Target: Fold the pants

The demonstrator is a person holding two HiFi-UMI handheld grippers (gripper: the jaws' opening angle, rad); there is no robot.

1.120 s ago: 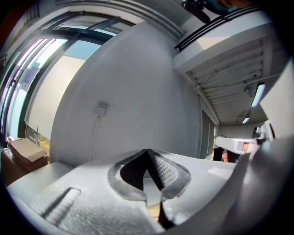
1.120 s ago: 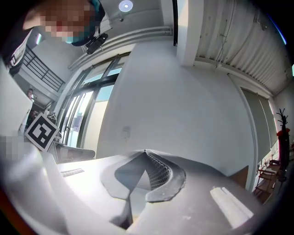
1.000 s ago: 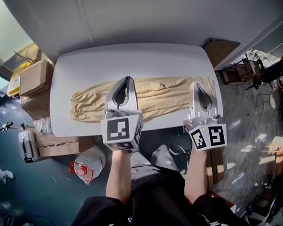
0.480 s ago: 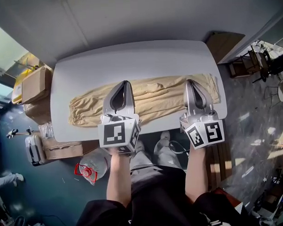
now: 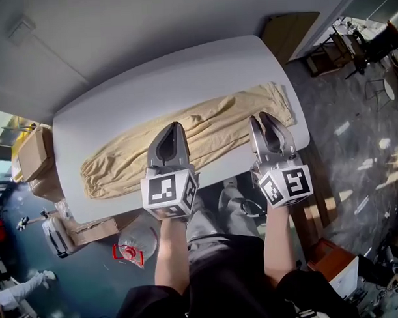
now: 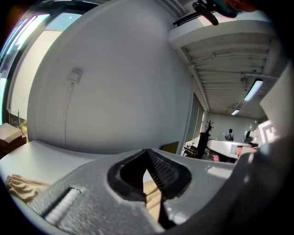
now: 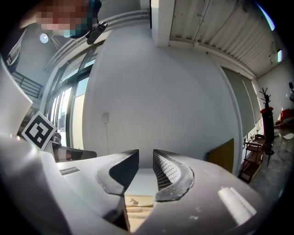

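Observation:
Tan pants (image 5: 211, 132) lie stretched lengthwise on the white table (image 5: 150, 78), cuffs at the left, waist at the right. My left gripper (image 5: 174, 125) hovers over the middle of the pants near the table's front edge, its jaws shut with nothing between them. In the left gripper view its tips (image 6: 147, 150) meet above the fabric (image 6: 18, 186). My right gripper (image 5: 263, 117) is over the waist end. Its jaws have just been opening and now stand a little apart, empty. The right gripper view shows that gap (image 7: 146, 153) with the pants (image 7: 138, 202) below.
Cardboard boxes (image 5: 32, 154), a small suitcase (image 5: 55, 225) and a plastic jug with a red handle (image 5: 133, 245) sit on the floor left of the table. A wooden board (image 5: 289, 31) leans at the back right. Racks and chairs (image 5: 351, 45) stand far right.
Both grippers have moved forward and down over the pants. The right gripper's jaws, shut before, now stand parted. The left gripper's jaws stay shut.

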